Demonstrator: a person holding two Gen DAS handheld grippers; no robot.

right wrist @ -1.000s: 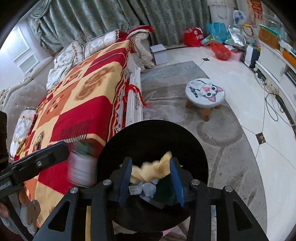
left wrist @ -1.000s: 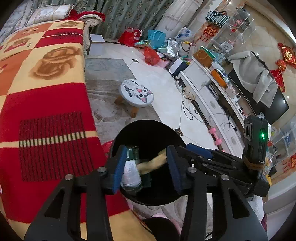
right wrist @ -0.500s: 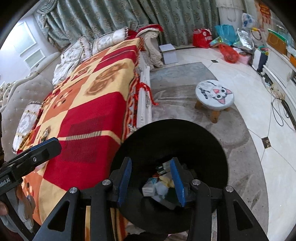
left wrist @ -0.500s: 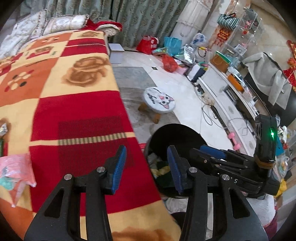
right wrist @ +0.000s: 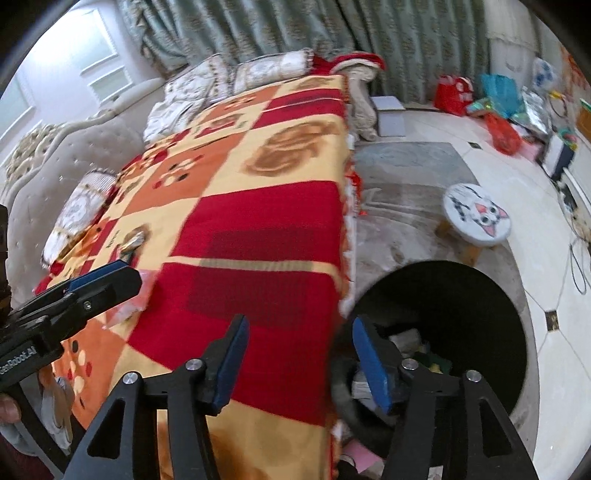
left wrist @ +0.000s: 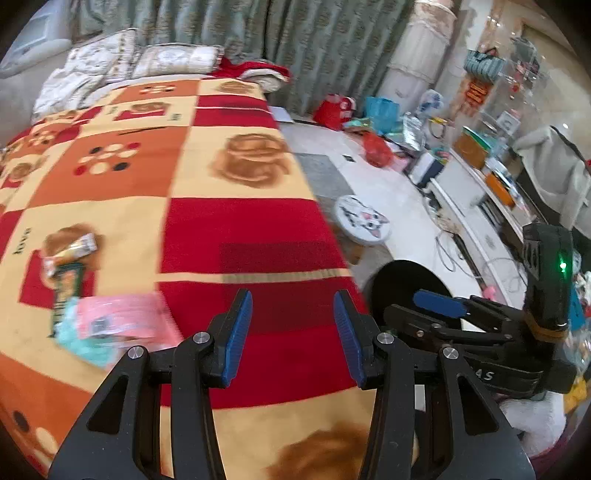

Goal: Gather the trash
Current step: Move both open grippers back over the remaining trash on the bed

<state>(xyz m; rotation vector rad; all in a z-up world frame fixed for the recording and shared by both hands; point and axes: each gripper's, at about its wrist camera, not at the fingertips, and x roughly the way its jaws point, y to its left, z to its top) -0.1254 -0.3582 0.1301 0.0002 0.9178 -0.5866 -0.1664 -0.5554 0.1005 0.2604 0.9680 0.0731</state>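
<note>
A red, orange and cream checked blanket covers the sofa, with patterned cushions at its far end. A round cat-face stool stands on the grey rug before green curtains.

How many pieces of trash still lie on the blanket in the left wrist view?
3, all at the blanket's left side: a small wrapper, a green packet below it, and a pink bag nearest. The blur may hide more.

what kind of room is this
Most likely a home living room: a tufted sofa draped with a red and orange blanket, green curtains behind it, a small cat-face stool on the tiled floor, and a low media cabinet along the wall.
</note>
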